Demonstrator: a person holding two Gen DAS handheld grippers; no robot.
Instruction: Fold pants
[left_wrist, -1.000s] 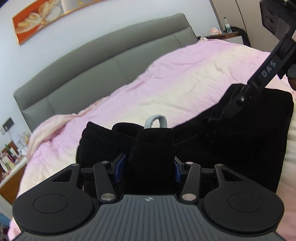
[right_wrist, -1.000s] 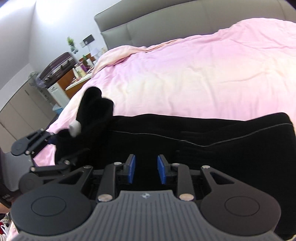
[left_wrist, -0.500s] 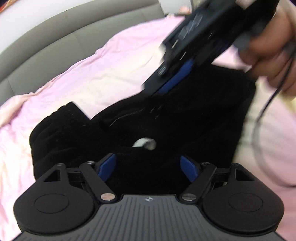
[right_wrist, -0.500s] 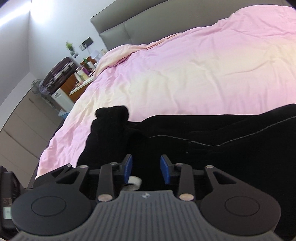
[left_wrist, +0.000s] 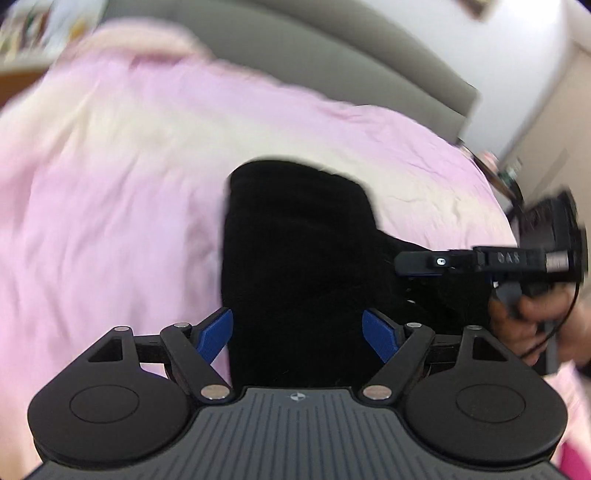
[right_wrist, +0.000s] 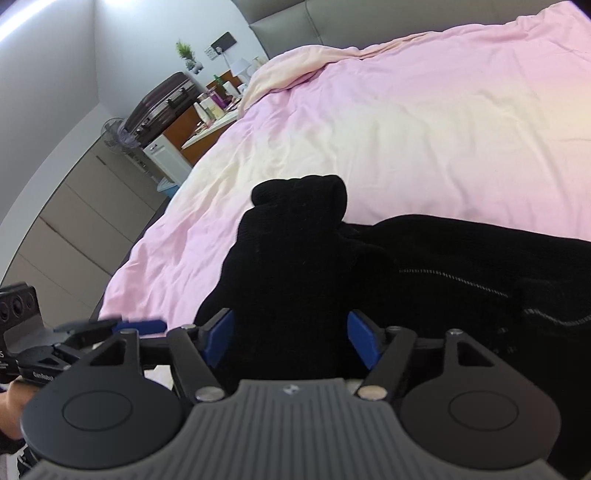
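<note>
Black pants (left_wrist: 295, 258) released, now bunched on pink duvet (left_wrist: 110, 203).
Both left gripper (left_wrist: 297, 332) and right gripper (right_wrist: 290, 338) spread wide, gripping nothing.

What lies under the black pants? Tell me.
The black pants lie bunched on the pink duvet, which shows all around them. Anything between pants and duvet is covered by the fabric and cannot be seen.

Pants (right_wrist: 369, 266) on duvet (right_wrist: 406, 129); headboard (right_wrist: 295, 26) behind; nightstand (right_wrist: 199, 129) left.
</note>
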